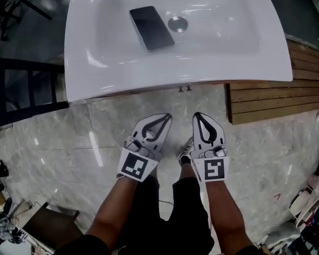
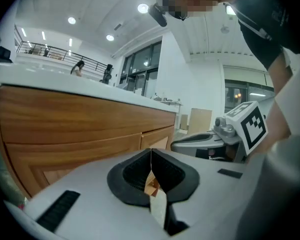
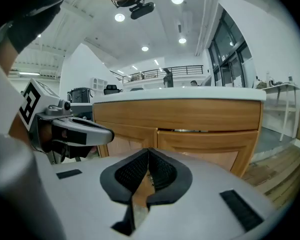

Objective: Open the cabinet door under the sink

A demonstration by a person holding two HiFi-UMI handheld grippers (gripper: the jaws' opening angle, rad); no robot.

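Low and side by side, the left gripper (image 1: 164, 118) and right gripper (image 1: 198, 116) both have jaws pressed together on nothing, aimed at the closed cabinet doors (image 3: 205, 140) beneath the sink (image 1: 77, 62), probably lining up a pull. A phone (image 1: 151, 27) lies in the basin; marble floor (image 1: 64, 142) below, wooden decking (image 1: 276, 100) alongside.

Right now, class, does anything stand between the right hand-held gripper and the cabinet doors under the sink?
Nothing visible does. The right hand-held gripper faces the cabinet doors across open space; the left hand-held gripper sits off to its side, out of the path.
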